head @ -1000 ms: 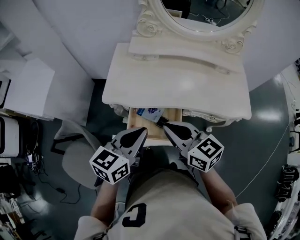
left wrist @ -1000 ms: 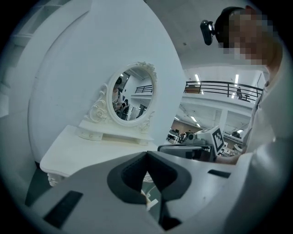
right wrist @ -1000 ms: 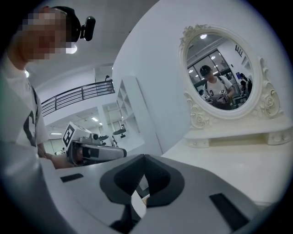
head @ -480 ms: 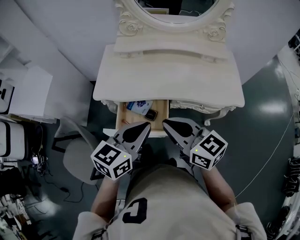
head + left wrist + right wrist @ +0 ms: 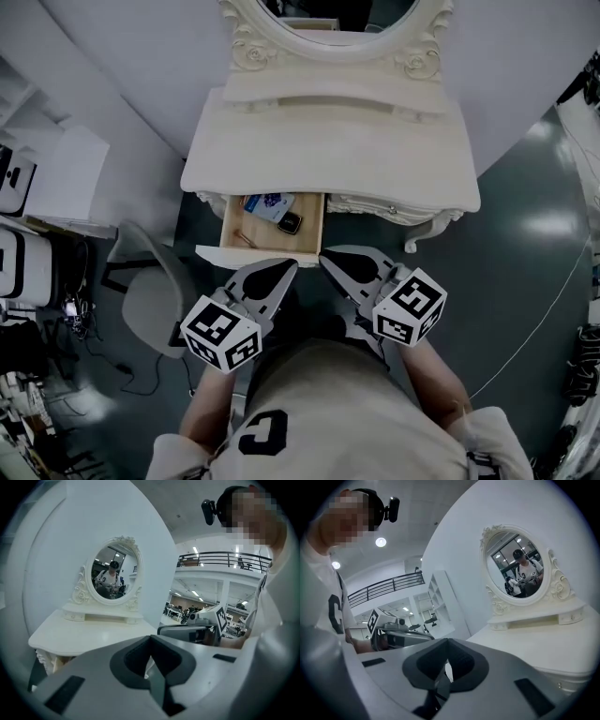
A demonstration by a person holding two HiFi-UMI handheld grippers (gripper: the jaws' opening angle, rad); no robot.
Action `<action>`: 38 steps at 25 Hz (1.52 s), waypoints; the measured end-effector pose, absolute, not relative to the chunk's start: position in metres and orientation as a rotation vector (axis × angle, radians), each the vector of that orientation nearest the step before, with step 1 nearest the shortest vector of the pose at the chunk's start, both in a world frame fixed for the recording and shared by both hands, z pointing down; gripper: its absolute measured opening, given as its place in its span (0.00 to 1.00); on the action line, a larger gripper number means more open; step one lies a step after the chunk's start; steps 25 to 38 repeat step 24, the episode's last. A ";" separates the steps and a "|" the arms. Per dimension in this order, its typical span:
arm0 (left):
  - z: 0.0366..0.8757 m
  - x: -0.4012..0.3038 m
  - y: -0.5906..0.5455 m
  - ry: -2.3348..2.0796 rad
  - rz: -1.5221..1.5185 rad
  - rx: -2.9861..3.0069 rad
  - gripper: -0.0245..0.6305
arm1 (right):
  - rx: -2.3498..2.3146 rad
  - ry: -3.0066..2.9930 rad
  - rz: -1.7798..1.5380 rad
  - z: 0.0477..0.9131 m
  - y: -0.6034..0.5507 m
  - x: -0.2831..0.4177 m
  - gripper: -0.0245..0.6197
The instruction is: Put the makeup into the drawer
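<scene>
The drawer (image 5: 305,242) stands pulled out from the front of the white table (image 5: 328,150), below the mirror (image 5: 246,42). The makeup (image 5: 277,211) lies inside it: a blue packet (image 5: 269,204), a dark compact (image 5: 290,222) touching it at its 4 o'clock, and what may be a thin stick (image 5: 246,238) toward the front left corner. The left tool (image 5: 284,269) and right tool (image 5: 328,258) sit side by side at 6 o'clock of the drawer, each with its jaws pressed together on nothing. A chair (image 5: 150,300) stands at the left tool's 9 o'clock.
</scene>
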State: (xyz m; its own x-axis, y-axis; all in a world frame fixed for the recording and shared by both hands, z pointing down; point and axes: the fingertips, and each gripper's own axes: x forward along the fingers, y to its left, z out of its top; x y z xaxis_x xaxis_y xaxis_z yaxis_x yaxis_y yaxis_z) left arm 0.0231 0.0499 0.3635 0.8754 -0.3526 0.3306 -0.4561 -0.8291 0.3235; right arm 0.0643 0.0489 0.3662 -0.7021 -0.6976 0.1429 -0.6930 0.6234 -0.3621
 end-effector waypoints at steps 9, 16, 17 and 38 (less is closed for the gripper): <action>0.361 0.001 0.054 -0.647 0.357 2.635 0.12 | -1.146 2.858 -0.655 0.371 0.058 0.041 0.08; 0.359 -0.037 0.026 -0.648 0.279 2.639 0.12 | -1.148 2.923 -0.630 0.370 0.038 0.001 0.08; 0.360 -0.043 0.022 -0.643 0.270 2.638 0.12 | -1.155 2.929 -0.630 0.371 0.034 -0.005 0.08; 0.367 -0.081 -0.002 -0.594 0.244 2.626 0.12 | -1.176 2.940 -0.660 0.374 0.014 -0.047 0.08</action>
